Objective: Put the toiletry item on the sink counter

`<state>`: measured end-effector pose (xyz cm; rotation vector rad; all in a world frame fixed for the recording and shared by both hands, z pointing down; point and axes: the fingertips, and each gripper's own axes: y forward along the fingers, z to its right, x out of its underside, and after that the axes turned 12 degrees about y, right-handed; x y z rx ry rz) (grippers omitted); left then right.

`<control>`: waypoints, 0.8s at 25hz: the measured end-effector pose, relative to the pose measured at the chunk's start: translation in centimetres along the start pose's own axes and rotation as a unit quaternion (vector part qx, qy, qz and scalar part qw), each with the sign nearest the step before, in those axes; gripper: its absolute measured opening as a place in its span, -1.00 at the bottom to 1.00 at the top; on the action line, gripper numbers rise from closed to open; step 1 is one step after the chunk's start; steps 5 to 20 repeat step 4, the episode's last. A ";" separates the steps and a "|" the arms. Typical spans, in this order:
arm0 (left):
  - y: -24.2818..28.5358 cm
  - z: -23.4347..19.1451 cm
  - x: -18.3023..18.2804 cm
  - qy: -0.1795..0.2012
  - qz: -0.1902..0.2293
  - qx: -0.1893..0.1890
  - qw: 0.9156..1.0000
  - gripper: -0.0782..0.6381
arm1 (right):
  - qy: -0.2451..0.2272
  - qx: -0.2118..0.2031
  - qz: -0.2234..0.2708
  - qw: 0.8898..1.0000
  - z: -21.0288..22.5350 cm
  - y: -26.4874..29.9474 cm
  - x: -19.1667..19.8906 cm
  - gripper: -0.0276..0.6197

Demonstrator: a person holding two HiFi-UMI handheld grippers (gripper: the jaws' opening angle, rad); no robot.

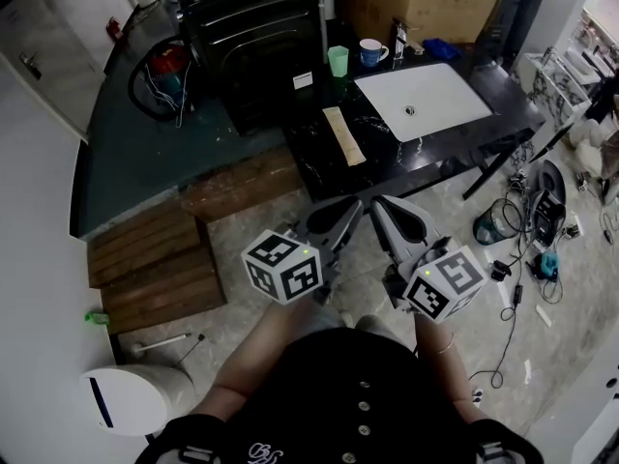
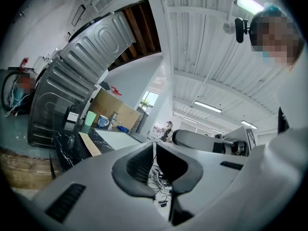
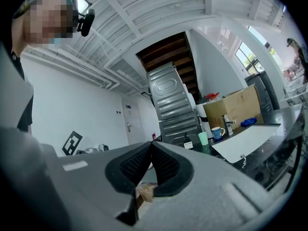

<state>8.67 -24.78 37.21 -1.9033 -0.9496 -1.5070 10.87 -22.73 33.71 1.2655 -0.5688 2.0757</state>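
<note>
A black marble sink counter (image 1: 319, 153) with a white basin (image 1: 423, 100) stands ahead of me. On it lie a long tan flat box (image 1: 345, 135), a green cup (image 1: 338, 61), a blue-and-white mug (image 1: 372, 53) and a blue item (image 1: 442, 48) beside the faucet (image 1: 398, 39). My left gripper (image 1: 350, 211) and right gripper (image 1: 385, 211) hover side by side near my body, short of the counter's front edge. Both are shut with nothing between the jaws. The left gripper view shows its fingertips (image 2: 150, 150) meeting, and so does the right gripper view (image 3: 147, 150).
A black ribbed metal cabinet (image 1: 251, 27) stands left of the sink and a cardboard box (image 1: 426, 3) behind it. Wooden pallets (image 1: 155, 269) and a wood block (image 1: 242, 182) lie on the floor at left, a white bin (image 1: 135, 399) at lower left, tangled cables (image 1: 522, 230) at right.
</note>
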 end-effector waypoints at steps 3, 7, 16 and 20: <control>0.2 0.1 0.2 0.000 -0.002 0.002 1.000 -0.71 | -0.003 -0.001 -0.004 1.000 0.1 -0.1 0.1 -0.91; 0.2 0.2 0.3 0.000 -0.003 0.003 1.000 -0.71 | -0.003 -0.001 -0.005 1.000 0.2 -0.1 0.1 -0.91; 0.2 0.2 0.3 0.000 -0.003 0.003 1.000 -0.71 | -0.003 -0.001 -0.005 1.000 0.2 -0.1 0.1 -0.91; 0.2 0.2 0.3 0.000 -0.003 0.003 1.000 -0.71 | -0.003 -0.001 -0.005 1.000 0.2 -0.1 0.1 -0.91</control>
